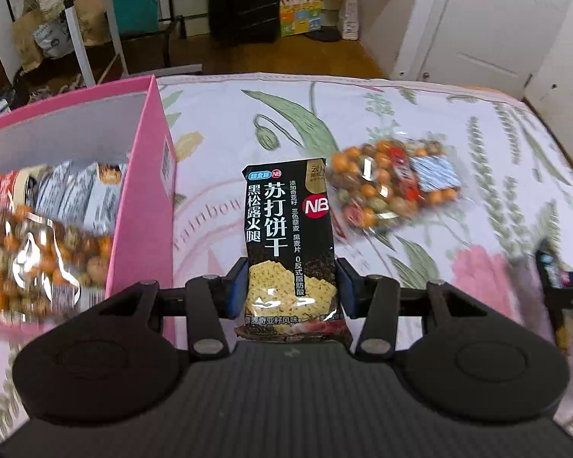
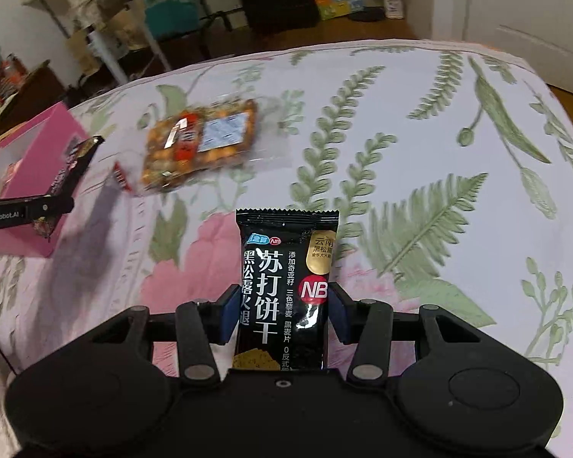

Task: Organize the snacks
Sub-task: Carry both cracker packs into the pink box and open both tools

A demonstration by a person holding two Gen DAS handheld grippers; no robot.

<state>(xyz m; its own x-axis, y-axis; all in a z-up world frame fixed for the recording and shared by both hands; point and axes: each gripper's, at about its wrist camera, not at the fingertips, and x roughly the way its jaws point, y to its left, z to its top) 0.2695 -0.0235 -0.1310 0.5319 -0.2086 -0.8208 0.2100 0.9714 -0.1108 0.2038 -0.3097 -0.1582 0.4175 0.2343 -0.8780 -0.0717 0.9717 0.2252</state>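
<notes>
I have a black foil soda-cracker packet (image 1: 290, 252) pinched across its lower half between my left gripper (image 1: 292, 286) pads, and a matching black foil packet (image 2: 286, 290) clamped mid-body in my right gripper (image 2: 282, 315). Both feel light, crinkly and slick, the crackers inside likely brittle, so I'd squeeze gently on the flat sides. The pink cardboard box (image 1: 141, 206) sits just left of my left tool, a clear bag of mixed nuts (image 1: 393, 183) ahead-right

Black cracker packets (image 1: 288, 244) (image 2: 286, 290) (two) upright, gripped.
</notes>
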